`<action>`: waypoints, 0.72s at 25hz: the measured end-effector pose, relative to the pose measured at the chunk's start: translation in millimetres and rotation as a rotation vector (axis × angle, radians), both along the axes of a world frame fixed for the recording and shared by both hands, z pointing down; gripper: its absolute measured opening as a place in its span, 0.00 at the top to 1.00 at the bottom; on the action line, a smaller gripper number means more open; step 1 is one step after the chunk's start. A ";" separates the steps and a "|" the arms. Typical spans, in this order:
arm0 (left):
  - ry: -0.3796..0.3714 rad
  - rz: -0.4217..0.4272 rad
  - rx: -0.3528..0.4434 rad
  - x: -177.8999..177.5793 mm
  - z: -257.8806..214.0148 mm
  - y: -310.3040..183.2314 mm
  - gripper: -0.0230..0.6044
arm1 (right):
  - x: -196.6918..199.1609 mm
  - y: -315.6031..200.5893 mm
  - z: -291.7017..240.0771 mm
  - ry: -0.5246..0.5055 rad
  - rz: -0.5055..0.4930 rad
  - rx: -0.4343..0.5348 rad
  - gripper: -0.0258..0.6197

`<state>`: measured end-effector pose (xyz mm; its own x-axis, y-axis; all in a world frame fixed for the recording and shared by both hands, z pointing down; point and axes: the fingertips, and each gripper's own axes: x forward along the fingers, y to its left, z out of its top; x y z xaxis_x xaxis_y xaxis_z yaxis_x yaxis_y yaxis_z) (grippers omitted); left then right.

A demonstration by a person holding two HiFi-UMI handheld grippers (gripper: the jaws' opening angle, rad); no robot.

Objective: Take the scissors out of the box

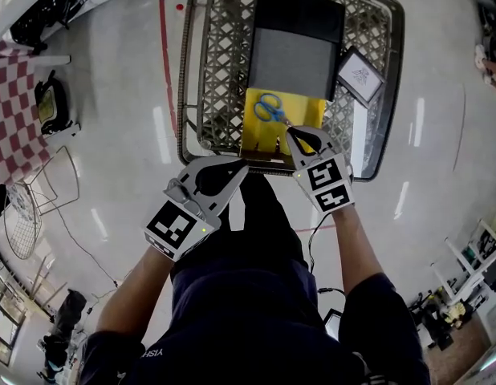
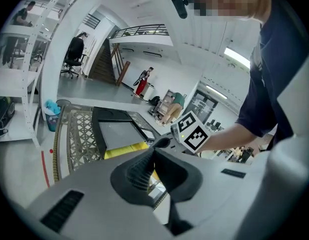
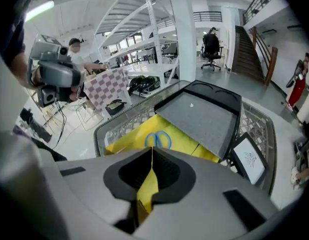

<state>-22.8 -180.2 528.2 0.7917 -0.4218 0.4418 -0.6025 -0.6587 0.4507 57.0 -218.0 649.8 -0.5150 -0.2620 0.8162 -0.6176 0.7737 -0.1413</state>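
Blue-handled scissors [image 1: 270, 108] [image 3: 157, 140] lie on the yellow box [image 1: 304, 111] [image 3: 125, 134], which sits in a metal lattice basket [image 1: 220, 54]. A grey-and-black lid [image 1: 296, 50] [image 3: 199, 116] covers the box's far part. My right gripper [image 1: 296, 135] [image 3: 152, 149] reaches over the box's near edge, its jaws shut on the scissors' blade end, with the blue loops showing just beyond the tips. To the left, my left gripper [image 1: 236, 167] [image 2: 153, 151] hangs at the basket's front rim, shut with nothing in it.
A small framed card [image 1: 360, 74] [image 3: 248, 159] leans in the basket's right side. A checkered cloth [image 1: 15, 119] and a wire rack [image 1: 23, 219] stand on the floor at the left. A red line [image 1: 166, 54] runs along the glossy floor beside the basket.
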 end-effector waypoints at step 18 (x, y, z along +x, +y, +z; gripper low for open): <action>0.046 -0.058 -0.078 -13.5 21.2 6.1 0.92 | 3.8 -0.4 66.3 0.334 -0.252 -0.088 0.82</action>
<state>-36.3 -174.2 549.3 0.7871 -0.4333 0.4391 -0.6162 -0.5852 0.5271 60.9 -218.5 716.1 -0.2576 -0.0839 0.9626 -0.4342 0.9000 -0.0377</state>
